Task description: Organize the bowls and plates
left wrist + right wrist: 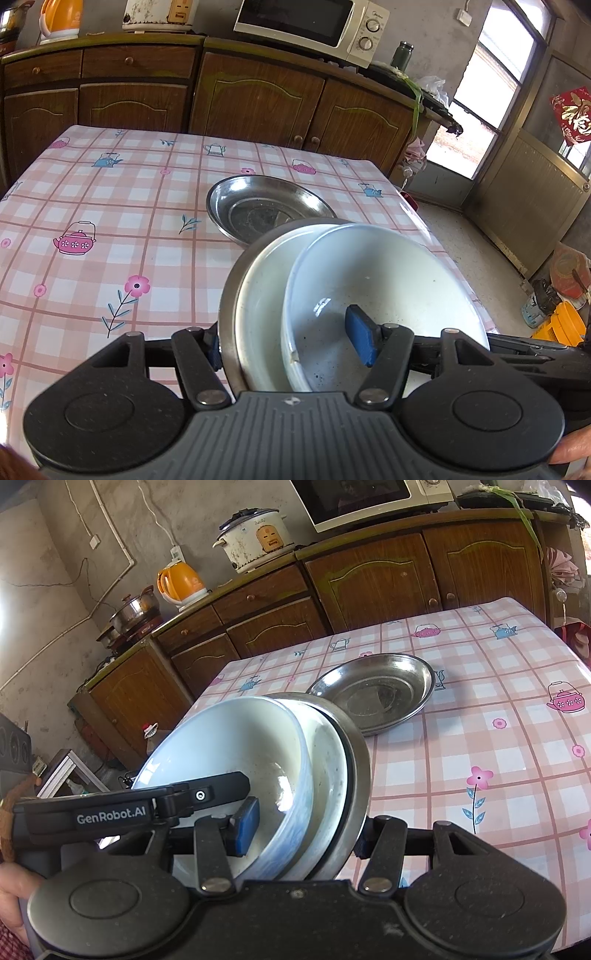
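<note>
A stack of dishes is held tilted above the table's near edge: a white bowl (384,280) (236,746) nested in a second white bowl (262,306) (327,775) inside a steel plate (227,306) (360,768). My left gripper (291,347) is shut on the stack's rim, one blue pad (360,339) inside the top bowl, the other under the steel plate. My right gripper (303,830) is shut on the stack's opposite rim, one blue pad (245,825) inside the bowl. A second steel plate (266,206) (376,690) lies on the table beyond.
The table (110,206) (498,746) has a pink checked cloth. Wooden cabinets (255,96) stand behind it with a microwave (310,26), rice cooker (255,539) and orange kettle (181,579). The floor and a door are at the right in the left wrist view.
</note>
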{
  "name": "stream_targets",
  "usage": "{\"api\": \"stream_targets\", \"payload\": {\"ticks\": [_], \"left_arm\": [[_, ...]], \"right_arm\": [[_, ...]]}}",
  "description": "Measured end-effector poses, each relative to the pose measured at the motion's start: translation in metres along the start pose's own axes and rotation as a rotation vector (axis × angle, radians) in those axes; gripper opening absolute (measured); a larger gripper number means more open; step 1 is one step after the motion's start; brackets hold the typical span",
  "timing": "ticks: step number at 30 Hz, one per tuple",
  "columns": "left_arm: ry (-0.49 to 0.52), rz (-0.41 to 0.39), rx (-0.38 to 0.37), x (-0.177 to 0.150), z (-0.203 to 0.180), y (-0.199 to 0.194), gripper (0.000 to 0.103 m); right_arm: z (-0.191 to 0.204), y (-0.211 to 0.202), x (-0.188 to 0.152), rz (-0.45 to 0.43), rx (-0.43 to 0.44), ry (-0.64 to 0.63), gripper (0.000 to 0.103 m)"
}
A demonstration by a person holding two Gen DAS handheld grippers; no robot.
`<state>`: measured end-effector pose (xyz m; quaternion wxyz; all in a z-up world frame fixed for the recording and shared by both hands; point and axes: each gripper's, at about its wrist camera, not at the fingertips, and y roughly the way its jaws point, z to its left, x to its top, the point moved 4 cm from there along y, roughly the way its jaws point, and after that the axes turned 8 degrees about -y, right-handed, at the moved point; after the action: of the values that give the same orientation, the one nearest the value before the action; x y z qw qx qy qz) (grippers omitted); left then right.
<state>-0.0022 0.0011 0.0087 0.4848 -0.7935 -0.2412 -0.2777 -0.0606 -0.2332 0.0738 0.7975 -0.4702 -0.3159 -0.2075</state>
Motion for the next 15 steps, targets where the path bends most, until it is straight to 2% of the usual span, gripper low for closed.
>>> {"api": "stream_targets", "payload": {"ticks": [15], "left_arm": [[0.002, -0.005, -0.001, 0.0018, -0.0007, 0.0005, 0.063]], "right_arm": [[0.0001, 0.0007, 0.0068, -0.006, -0.003, 0.0, 0.061]]}}
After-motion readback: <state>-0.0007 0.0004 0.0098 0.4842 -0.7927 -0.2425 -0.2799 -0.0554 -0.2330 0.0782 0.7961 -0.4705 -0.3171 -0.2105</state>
